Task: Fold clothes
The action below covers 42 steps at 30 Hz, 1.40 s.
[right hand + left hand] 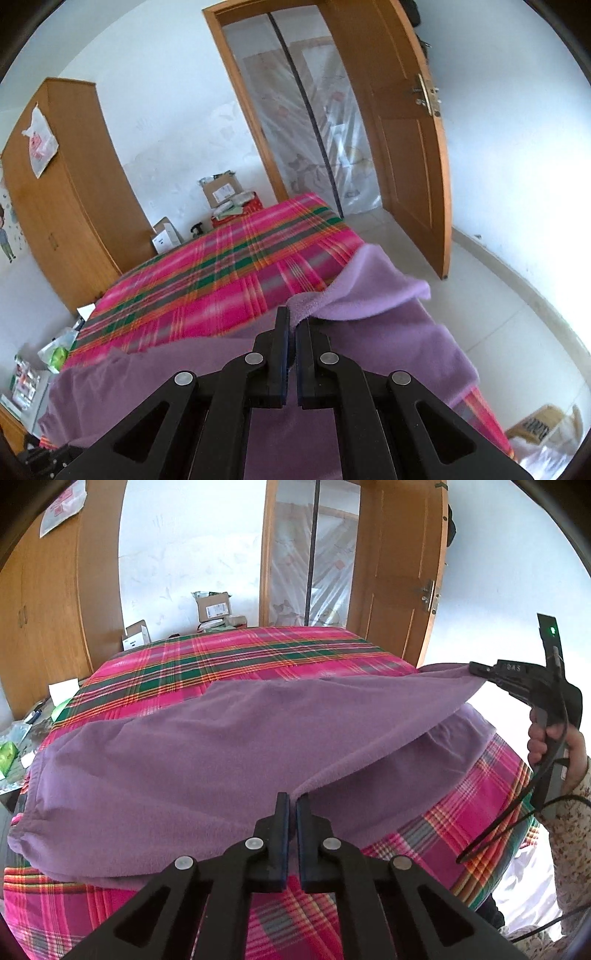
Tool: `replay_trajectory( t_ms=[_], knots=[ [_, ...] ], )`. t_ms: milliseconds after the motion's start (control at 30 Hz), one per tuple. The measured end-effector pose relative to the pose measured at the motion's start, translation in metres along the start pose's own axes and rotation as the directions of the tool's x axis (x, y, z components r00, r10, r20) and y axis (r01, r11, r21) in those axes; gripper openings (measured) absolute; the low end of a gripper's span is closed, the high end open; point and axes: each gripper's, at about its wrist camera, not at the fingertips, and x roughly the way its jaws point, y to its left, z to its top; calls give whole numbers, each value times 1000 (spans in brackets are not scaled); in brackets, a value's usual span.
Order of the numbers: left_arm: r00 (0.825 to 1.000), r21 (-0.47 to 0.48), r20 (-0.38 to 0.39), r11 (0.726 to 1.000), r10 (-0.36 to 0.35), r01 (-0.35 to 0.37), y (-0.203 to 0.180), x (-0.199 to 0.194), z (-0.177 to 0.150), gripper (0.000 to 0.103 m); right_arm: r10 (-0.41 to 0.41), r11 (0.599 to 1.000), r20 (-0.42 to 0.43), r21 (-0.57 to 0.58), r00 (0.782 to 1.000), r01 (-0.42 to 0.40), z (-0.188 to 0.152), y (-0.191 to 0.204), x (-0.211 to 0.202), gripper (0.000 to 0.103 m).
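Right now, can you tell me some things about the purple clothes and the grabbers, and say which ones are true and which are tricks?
1. The purple garment lies on a pink plaid bedspread. True.
2. The right hand-held gripper is empty. False: it is shut on an edge of the purple garment and holds it up off the bed.
3. The left hand-held gripper is shut on the purple garment. True: cloth is pinched at its tips.
4. The wooden door is closed. False: it stands open.
5. The purple garment is already folded into a neat small square. False: it is spread wide across the bed.
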Motion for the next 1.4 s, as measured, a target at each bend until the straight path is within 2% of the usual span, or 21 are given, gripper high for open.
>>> replay_trajectory(
  t_ms=[400, 833, 1100, 1400],
  knots=[
    [997, 46, -71, 999, 27, -24, -8, 8, -17, 4, -46, 999, -75, 25, 996, 48, -44, -28, 1, 3],
    [993, 73, -111, 997, 45, -37, -12, 14, -24, 4, -63, 998, -114, 7, 991, 64, -57, -33, 4, 3],
    [991, 69, -134, 998, 24, -15, -8, 15, -24, 7, -71, 997, -170, 12, 983, 74, -61, -37, 11, 5],
    [989, 62, -148, 997, -24, 34, -6, 7, -25, 10, -89, 996, -174, -2, 981, 90, -62, -41, 9, 7]
  ],
)
